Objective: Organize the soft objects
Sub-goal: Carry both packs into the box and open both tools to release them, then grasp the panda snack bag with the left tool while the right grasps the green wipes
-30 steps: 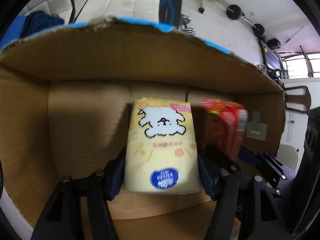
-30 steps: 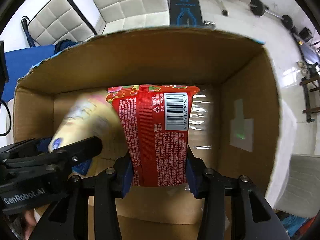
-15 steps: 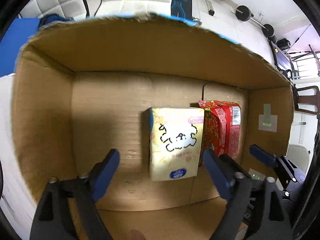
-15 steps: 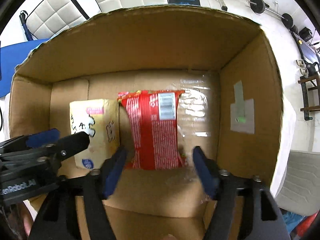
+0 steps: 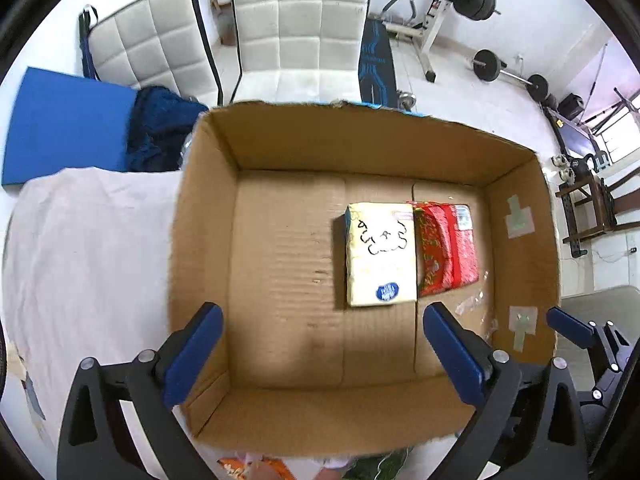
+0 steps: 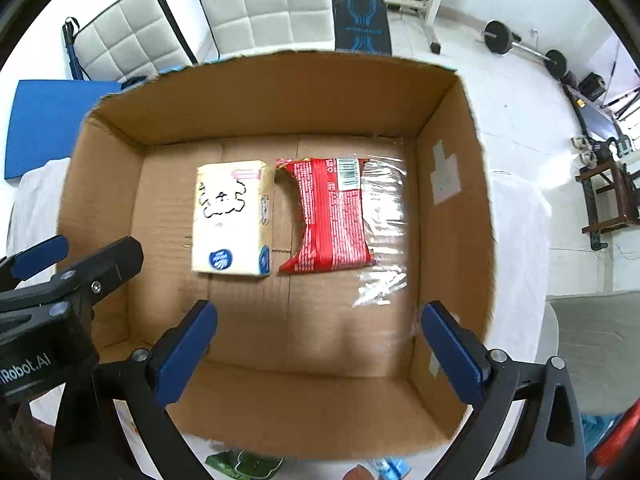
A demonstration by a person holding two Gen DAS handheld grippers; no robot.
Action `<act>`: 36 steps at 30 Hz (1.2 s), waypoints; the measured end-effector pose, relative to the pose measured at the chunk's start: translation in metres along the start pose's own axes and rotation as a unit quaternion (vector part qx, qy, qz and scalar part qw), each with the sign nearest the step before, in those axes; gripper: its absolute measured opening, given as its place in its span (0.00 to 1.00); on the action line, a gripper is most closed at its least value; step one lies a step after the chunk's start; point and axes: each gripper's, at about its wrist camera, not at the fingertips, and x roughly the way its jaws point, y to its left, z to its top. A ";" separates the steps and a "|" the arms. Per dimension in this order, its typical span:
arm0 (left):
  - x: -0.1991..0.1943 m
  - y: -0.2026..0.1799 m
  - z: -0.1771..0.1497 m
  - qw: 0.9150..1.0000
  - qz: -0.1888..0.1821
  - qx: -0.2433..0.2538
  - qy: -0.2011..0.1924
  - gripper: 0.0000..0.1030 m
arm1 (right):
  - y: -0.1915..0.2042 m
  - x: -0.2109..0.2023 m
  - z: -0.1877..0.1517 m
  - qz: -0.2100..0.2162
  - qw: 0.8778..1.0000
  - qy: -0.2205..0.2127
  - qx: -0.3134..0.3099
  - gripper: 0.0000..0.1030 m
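In the left wrist view, the bottom edge is cut off by the frame, so only scraps of orange and green packaging [image 5: 256, 470] can be glimpsed below the near wall of the cardboard box [image 5: 320, 424], and what they are cannot be told. The far end of the red snack packet [image 5: 446, 250] is partly hidden behind the yellow tissue pack [image 5: 380, 256], against which it is pressed on the box floor, right of centre. Both are laid flat with their long axes running from the near wall toward the far wall; the tissue pack's blue round logo is turned toward the near side. The left gripper [image 5: 320, 348] is seen with its jaws spread wide, having just been opening, with nothing between them and nothing touched; a blue finger [image 5: 570, 326] of the other gripper is cut off at the right edge. In the right wrist view, the print on the red snack packet [image 6: 330, 216] is too small to be read, though a barcode is seen at its far end, and a sheet of clear film [image 6: 384, 232] is partly tucked under it. The yellow tissue pack [image 6: 232, 220] is set just beside it on the left, parallel. The right gripper [image 6: 318, 340] is likewise held wide apart above the box floor, its jaws just opened, empty. The left gripper [image 6: 60, 264] is seen only in part at the left edge.
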 end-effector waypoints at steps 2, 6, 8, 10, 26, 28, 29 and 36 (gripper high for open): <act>-0.009 -0.007 -0.002 1.000 0.006 0.009 -0.014 1.00 | 0.001 -0.011 -0.009 -0.002 1.000 -0.007 0.006 1.00; -0.023 -0.023 -0.011 0.999 0.008 0.019 -0.038 1.00 | 0.004 -0.035 -0.028 -0.011 0.999 -0.027 0.015 1.00; -0.034 -0.024 -0.018 0.999 0.006 0.018 -0.051 1.00 | 0.002 -0.050 -0.036 -0.011 0.999 -0.036 0.016 1.00; -0.047 -0.024 -0.026 0.998 0.006 0.020 -0.061 1.00 | 0.003 -0.061 -0.044 -0.012 0.999 -0.043 0.017 1.00; -0.060 0.008 -0.103 0.998 0.023 -0.041 -0.035 1.00 | 0.003 -0.068 -0.126 0.041 0.998 0.011 0.043 1.00; -0.037 0.023 -0.122 0.998 0.026 -0.058 -0.001 1.00 | 0.005 -0.037 -0.141 0.059 0.995 0.054 0.053 1.00; -0.026 0.030 -0.131 0.997 0.026 -0.064 0.015 1.00 | 0.006 -0.024 -0.146 0.063 0.994 0.068 0.058 1.00; 0.037 0.064 -0.176 0.993 0.044 -0.060 0.094 1.00 | 0.014 0.058 -0.171 0.083 0.980 0.148 0.102 0.99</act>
